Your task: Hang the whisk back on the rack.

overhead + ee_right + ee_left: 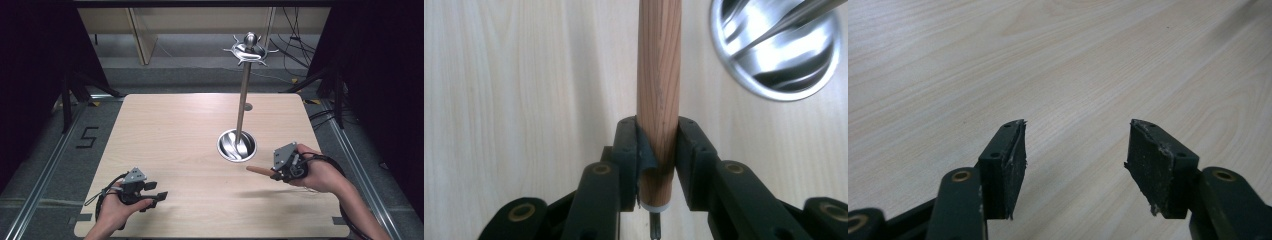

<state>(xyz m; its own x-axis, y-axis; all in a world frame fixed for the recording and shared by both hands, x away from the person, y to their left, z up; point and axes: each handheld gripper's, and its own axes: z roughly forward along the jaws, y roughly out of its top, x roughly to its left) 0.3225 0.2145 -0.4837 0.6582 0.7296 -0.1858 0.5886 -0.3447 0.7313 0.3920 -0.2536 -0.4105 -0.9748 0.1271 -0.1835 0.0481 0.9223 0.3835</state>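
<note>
A round wooden handle (pixel 259 170) sticks out to the left from my right gripper (pixel 275 173), which hovers just below the metal stand's round base (pixel 236 145). In the right gripper view both jaws are shut on the handle (pixel 659 75) near its lower end, where a white ring and a thin dark stem show; my right gripper (pixel 659 131) hides the rest of the tool. My left gripper (pixel 159 196) rests low at the table's front left, open, and in its own view my left gripper (pixel 1075 140) has bare wood between the jaws.
The stand's thin pole (pixel 243 95) rises from the shiny base (pixel 776 47) to a crown of curved hooks (pixel 250 50). The light wooden table (pixel 180 125) has rounded corners; dark curtains, cables and floor rails surround it.
</note>
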